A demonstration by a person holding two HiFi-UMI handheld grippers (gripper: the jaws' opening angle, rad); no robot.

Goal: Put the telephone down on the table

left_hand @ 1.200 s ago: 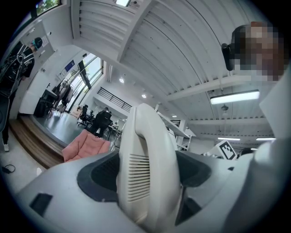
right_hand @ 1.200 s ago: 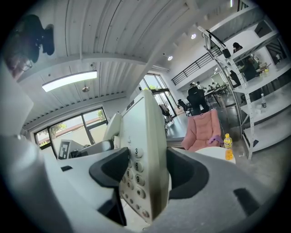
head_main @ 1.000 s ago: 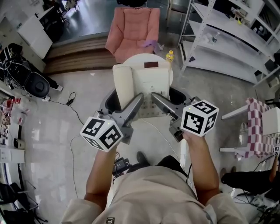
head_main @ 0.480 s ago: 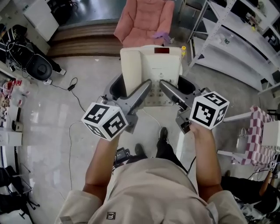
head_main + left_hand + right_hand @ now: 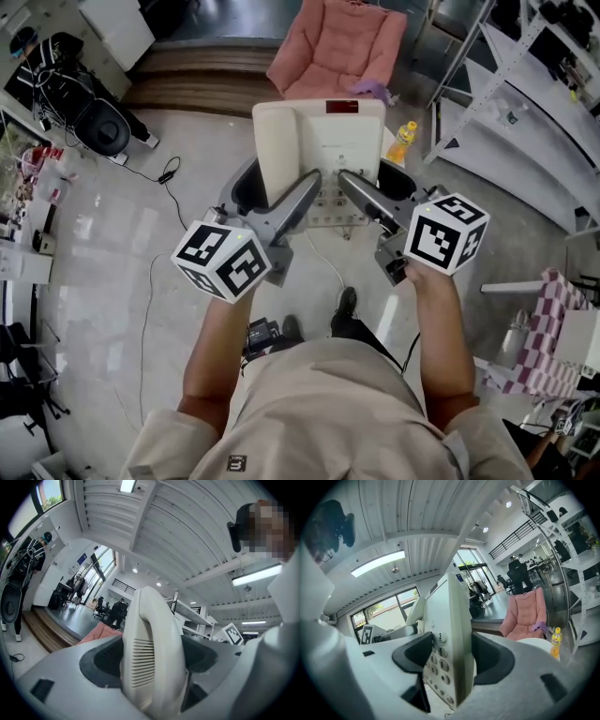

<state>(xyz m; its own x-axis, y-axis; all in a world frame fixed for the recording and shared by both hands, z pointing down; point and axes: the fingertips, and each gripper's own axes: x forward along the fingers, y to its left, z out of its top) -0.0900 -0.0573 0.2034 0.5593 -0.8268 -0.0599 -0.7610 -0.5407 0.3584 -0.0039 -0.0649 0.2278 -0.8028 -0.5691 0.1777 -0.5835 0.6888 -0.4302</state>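
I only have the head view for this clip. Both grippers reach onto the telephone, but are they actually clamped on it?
Observer: The left gripper is. In its own view the jaws press both sides of the telephone at the handset's slotted grille.
Reviewer: And the right one?
Observer: The right gripper is shut on the keypad edge. One pad sits beside the 3, 6 and 9 keys.
Reviewer: Is it set down yet?
Observer: It seems not. In the right gripper view its lower edge hangs free, with floor showing below.
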